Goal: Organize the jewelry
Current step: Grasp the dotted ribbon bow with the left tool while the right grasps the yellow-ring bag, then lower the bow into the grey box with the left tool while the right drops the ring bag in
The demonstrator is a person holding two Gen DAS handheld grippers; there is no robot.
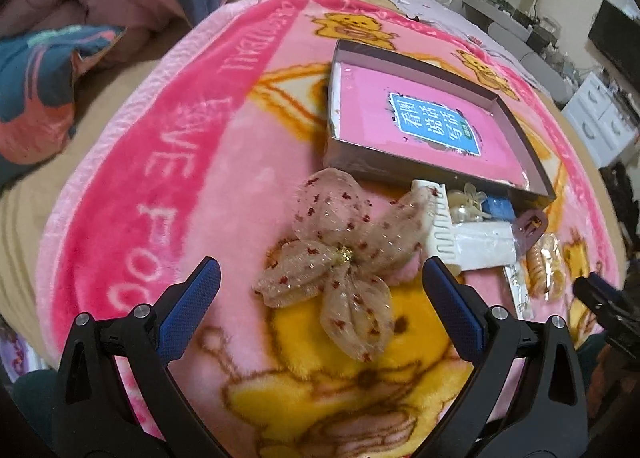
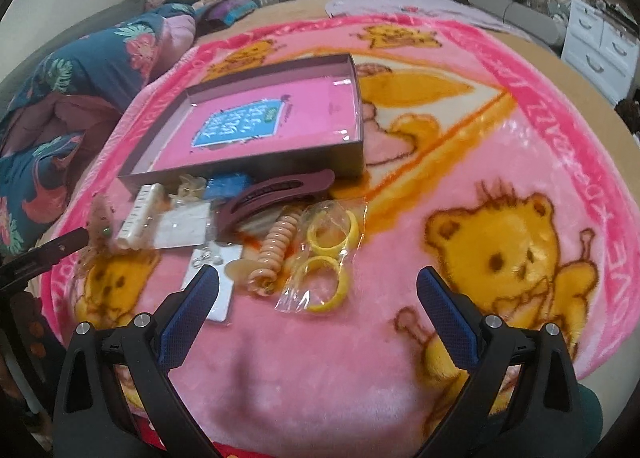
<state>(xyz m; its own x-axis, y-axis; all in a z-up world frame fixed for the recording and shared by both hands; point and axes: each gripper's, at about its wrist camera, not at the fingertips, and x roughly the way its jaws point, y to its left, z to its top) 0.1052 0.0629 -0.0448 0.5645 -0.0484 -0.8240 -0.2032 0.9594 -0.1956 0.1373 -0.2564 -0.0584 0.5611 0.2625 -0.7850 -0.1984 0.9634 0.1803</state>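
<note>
A shallow grey box [image 1: 516, 134] [image 2: 280, 164] with a pink booklet inside lies on a pink bear blanket. A beige dotted fabric bow [image 1: 344, 254] lies just ahead of my open left gripper [image 1: 320, 276], between its fingers. In the right wrist view, a pile sits before the box: a maroon hair clip [image 2: 276, 194], a peach spiral hair tie [image 2: 274, 250], yellow rings in a clear bag [image 2: 328, 254], a white comb [image 2: 138, 218] and a card with small rings [image 2: 212, 278]. My open right gripper [image 2: 318, 286] hovers empty just short of the bagged rings.
The pink blanket [image 2: 420, 218] covers a bed. A floral quilt [image 1: 60, 58] is bunched at the left. White drawers [image 2: 600, 42] and a cluttered desk stand at the far right. The left gripper's tip [image 2: 60, 246] shows at the right view's left edge.
</note>
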